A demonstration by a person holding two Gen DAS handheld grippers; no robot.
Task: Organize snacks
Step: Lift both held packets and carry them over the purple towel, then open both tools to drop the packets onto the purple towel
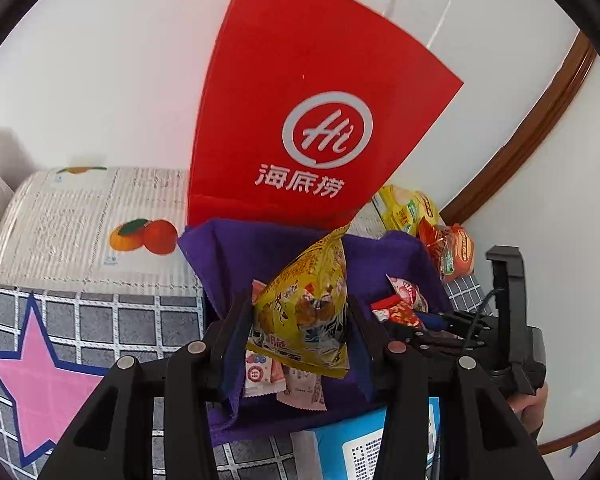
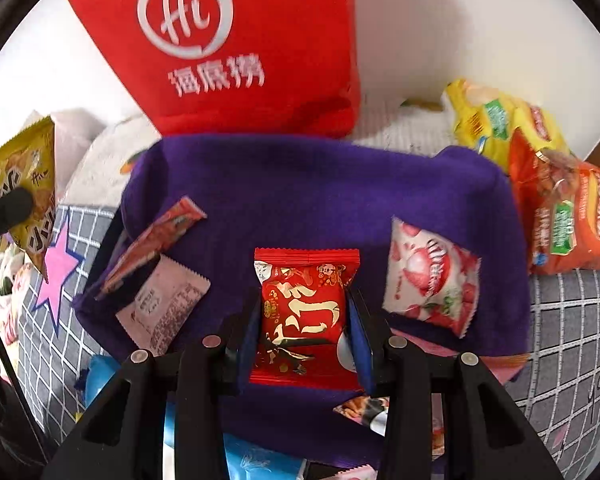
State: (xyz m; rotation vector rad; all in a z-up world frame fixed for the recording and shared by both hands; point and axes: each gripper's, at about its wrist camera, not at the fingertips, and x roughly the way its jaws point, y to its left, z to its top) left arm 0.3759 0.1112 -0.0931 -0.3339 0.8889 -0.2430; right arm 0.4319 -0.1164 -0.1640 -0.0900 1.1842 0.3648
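A: What is the biggest thing you see?

B: The red bag [image 1: 300,92] stands against the wall. In front of it is the purple bin [image 2: 300,184], which I think collects the snacks; some lie in it already.

A: And your hands?

B: My left gripper [image 1: 300,320] has its fingers closed on a yellow packet [image 1: 306,300], held above the bin. My right gripper [image 2: 304,320] has its fingers closed on a red packet [image 2: 302,312], low inside the bin, probably to release there.

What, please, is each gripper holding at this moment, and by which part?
The left gripper pinches the yellow snack bag across its lower body. The right gripper grips the red snack packet by its two side edges, over the purple felt bin.
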